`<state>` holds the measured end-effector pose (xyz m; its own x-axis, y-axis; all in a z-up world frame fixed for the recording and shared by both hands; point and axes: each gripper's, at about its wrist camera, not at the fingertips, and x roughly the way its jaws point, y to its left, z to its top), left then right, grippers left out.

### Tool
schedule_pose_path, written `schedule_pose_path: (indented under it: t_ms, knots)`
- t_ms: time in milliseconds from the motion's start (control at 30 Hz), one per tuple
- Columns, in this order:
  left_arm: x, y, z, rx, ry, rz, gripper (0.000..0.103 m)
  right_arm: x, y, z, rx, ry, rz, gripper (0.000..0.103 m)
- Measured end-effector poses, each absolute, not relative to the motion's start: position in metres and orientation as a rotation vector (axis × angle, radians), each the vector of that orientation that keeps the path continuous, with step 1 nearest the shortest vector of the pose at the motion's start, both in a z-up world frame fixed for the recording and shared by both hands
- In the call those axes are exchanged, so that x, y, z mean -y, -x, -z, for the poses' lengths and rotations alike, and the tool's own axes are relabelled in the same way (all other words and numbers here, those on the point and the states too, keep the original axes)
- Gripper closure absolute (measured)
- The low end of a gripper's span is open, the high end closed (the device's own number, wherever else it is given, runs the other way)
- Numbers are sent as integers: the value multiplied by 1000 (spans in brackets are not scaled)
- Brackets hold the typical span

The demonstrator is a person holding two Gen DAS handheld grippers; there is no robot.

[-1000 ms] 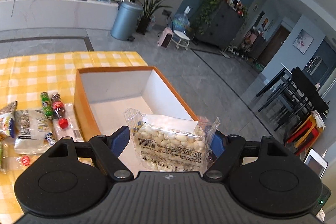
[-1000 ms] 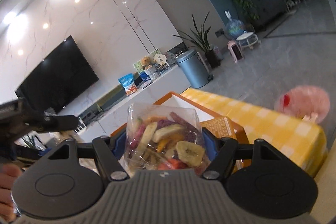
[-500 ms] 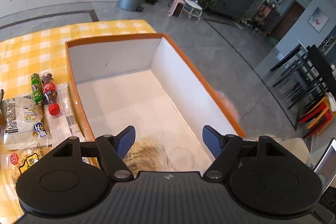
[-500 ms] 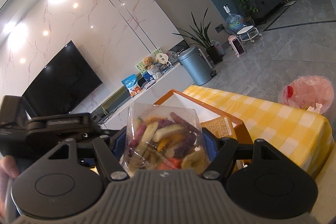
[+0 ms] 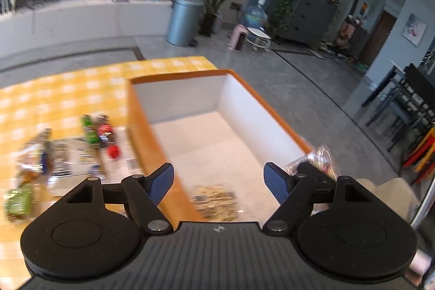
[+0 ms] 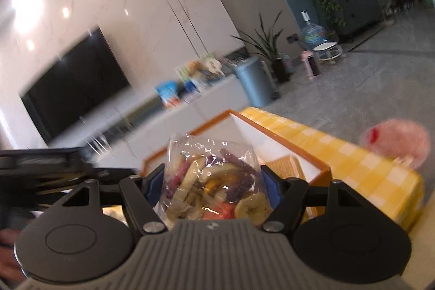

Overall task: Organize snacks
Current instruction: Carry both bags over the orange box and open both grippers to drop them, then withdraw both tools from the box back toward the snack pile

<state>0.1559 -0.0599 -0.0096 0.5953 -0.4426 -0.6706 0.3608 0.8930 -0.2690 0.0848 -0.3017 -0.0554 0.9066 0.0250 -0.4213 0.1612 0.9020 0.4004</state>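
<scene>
My left gripper [image 5: 218, 175] hovers over the near end of the orange box [image 5: 185, 75] with a white inside. Its jaws are opening and nothing is between them. A clear bag of pale nuts [image 5: 214, 201] lies on the box floor just below it. My right gripper [image 6: 211, 178] is shut on a clear bag of mixed fruit chips [image 6: 214, 181], held above the box rim [image 6: 277, 129]. That bag [image 5: 319, 161] also shows at the box's right edge in the left wrist view. The left gripper's black body [image 6: 46, 167] appears at the left of the right wrist view.
Several snack packs [image 5: 62, 156] and small bottles [image 5: 100, 129] lie on the yellow checked tablecloth [image 5: 54, 94] left of the box. An orange pack [image 6: 285, 167] lies in the box. A pink fluffy thing [image 6: 399, 143] sits beyond the table's edge. Bin [image 5: 183, 18] and plants stand far off.
The left gripper let go of the nut bag, which now lies on the box floor, and drew back a little. The right gripper still holds the fruit chip bag and shifted slightly.
</scene>
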Motion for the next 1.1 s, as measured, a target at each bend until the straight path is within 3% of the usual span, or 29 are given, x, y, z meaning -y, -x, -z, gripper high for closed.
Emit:
schedule_pose_path:
  t_ms: [167,267,567,667,833,867,933,1000,1100]
  knots:
    - [40,-139,7,-754,105,401,13,283,-111,45,-472,-258,136,37]
    - [34,-138,12,-772,145,390,13,268,-130,47,-542,-138,109,45]
    - [16,-140,29,-813,178,375,13,258,-153,75,-777,-32,156,44]
    - [10,-140,30,-814,191,367,13,264,-149,76,-764,-68,182,38]
    - [3,-136,27,-797,201,356,13,265,-149,76,-755,-91,186,36]
    - [1,-135,26,-795,203,352,13,264,-147,74,-736,-89,186,34]
    - [-1,-134,23,-794,206,335,12,261,-140,66,-691,-99,178,10]
    - [-2,-133,19,-805,200,319,12,262,-131,61,-638,-131,161,3]
    - [-3,-128,12,-791,162,284,12,263,-122,58,-592,-161,175,3]
